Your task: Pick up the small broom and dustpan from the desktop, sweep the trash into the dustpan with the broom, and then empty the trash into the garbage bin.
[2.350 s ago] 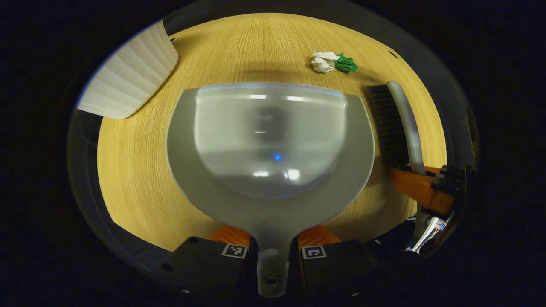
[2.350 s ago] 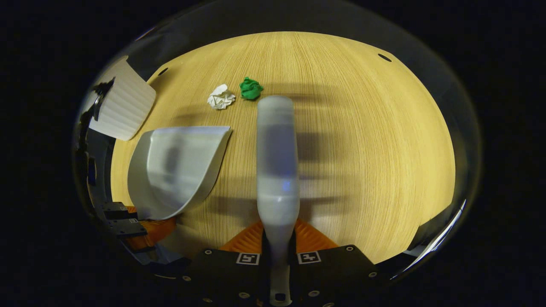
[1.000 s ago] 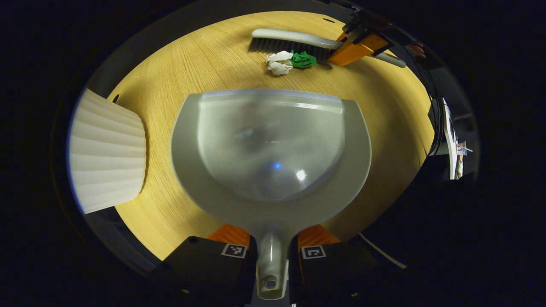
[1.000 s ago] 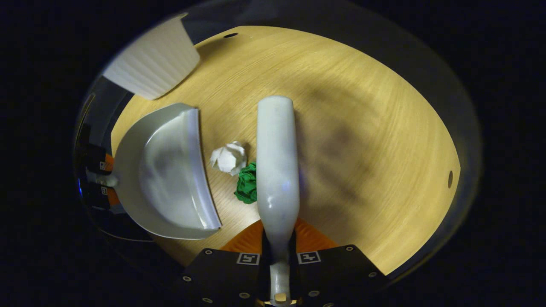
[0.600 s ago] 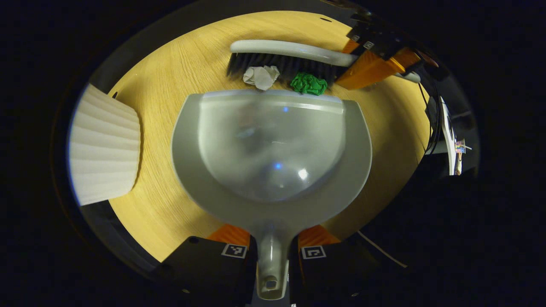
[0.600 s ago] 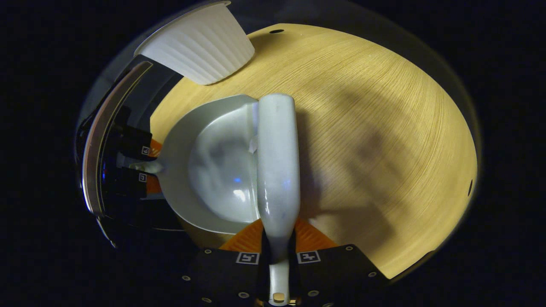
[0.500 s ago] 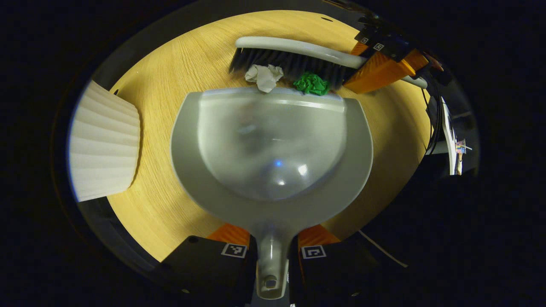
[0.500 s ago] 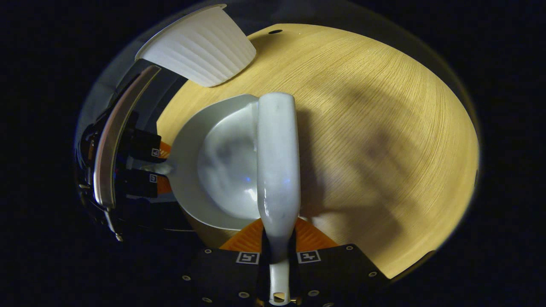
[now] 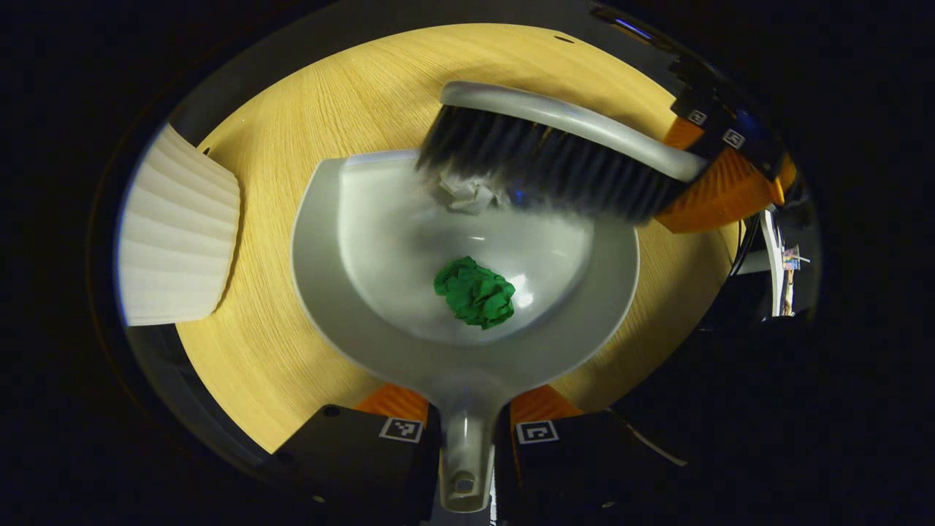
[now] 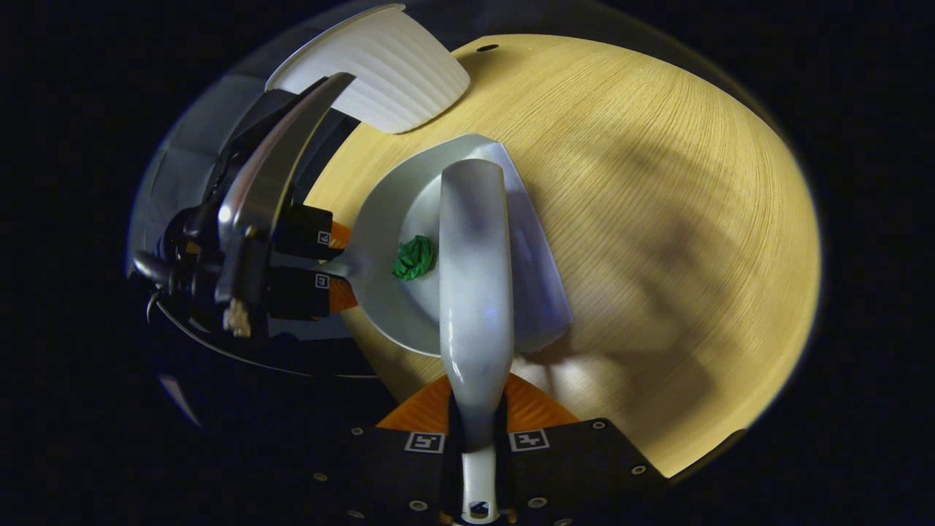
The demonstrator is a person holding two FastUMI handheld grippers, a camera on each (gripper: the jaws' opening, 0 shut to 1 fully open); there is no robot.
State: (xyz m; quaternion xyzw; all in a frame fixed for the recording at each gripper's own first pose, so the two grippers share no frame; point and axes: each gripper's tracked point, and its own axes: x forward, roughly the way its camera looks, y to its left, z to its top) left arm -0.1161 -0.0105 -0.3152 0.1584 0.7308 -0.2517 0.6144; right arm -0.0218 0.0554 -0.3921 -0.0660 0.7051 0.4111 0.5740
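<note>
Two paper balls sit in the dustpan [image 9: 409, 343] at the middle of the left gripper view: the green ball [image 9: 475, 291] in the bowl, the white ball [image 9: 467, 196] half hidden under the broom [image 9: 555, 153] bristles at the upper middle. The left gripper [image 9: 467, 435] squeezes the dustpan handle. The right gripper [image 10: 476, 431] squeezes the broom handle. The white bin [image 9: 175, 234] stands at the left on the wooden desk [image 9: 248, 351].

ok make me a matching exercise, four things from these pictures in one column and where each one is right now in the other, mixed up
Things:
1. green crumpled paper ball
2. white crumpled paper ball
3. grey plastic dustpan
4. white ribbed garbage bin

Places:
A. handle between the left gripper's fingers
B. at the table's edge, beside the dustpan
C. deep in the dustpan's bowl
D. under the broom's bristles, just inside the dustpan lip

Pairs: 1-C, 2-D, 3-A, 4-B
</note>
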